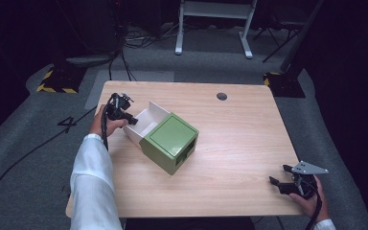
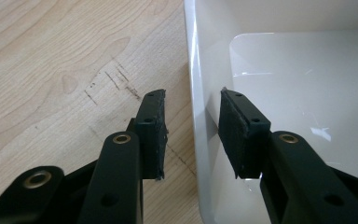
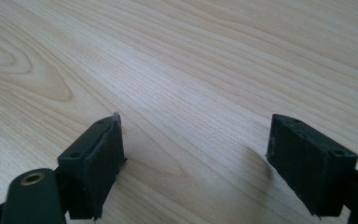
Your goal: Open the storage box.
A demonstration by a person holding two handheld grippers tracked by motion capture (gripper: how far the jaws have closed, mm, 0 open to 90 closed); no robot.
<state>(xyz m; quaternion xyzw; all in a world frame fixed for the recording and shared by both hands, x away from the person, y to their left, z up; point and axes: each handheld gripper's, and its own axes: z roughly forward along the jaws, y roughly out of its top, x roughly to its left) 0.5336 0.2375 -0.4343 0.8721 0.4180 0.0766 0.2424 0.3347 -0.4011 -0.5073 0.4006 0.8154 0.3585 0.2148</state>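
I am finding just one readable mark: a dark "4" (image 1: 68,123) is showing on the grey floor (image 1: 33,143) in the high view, just off the table's (image 1: 249,139) left edge, near its far-left corner. I am reading no lettering, label or brand on the green box (image 1: 170,142), on its white drawer (image 1: 146,122), or on the wood. Yellow and black hazard stripes (image 1: 56,88) are running along a dark base standing beyond that same corner, but they are carrying no words.
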